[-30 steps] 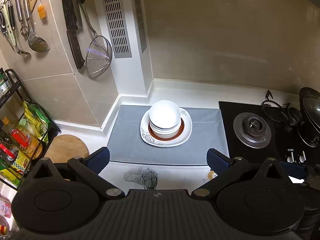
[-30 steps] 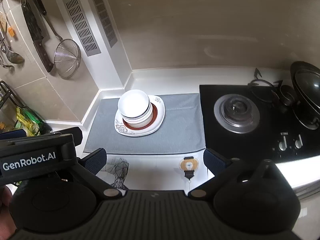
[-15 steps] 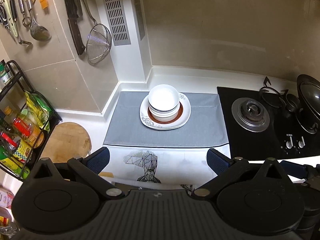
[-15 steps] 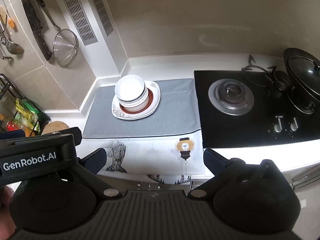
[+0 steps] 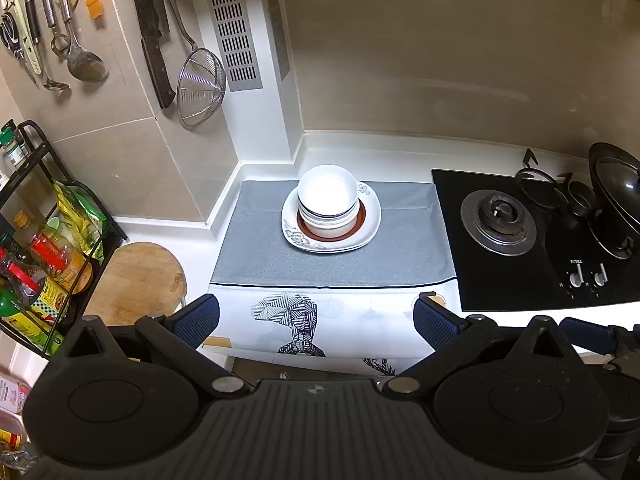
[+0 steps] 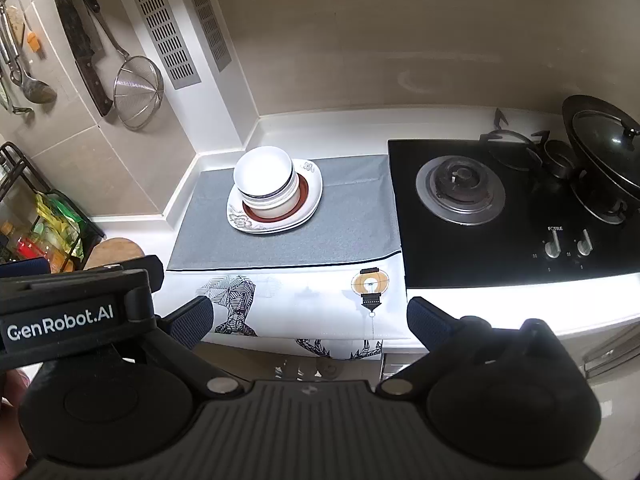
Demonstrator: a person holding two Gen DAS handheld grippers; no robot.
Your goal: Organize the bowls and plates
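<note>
Lower bowls (image 5: 328,222) in the stack, number indiscernible

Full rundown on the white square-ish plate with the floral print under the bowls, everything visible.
The white rounded-square plate with grey floral print looks glazed ceramic and lies flat on the grey cloth mat, left of the black gas hob. A red-brown-rimmed round dish sits on it, carrying stacked white bowls. A second plate edge may lie beneath. No gripper touches it.

A strainer (image 5: 200,86) hangs on the wall; a lidded wok (image 6: 600,148) sits on the stove (image 6: 500,208)
</note>
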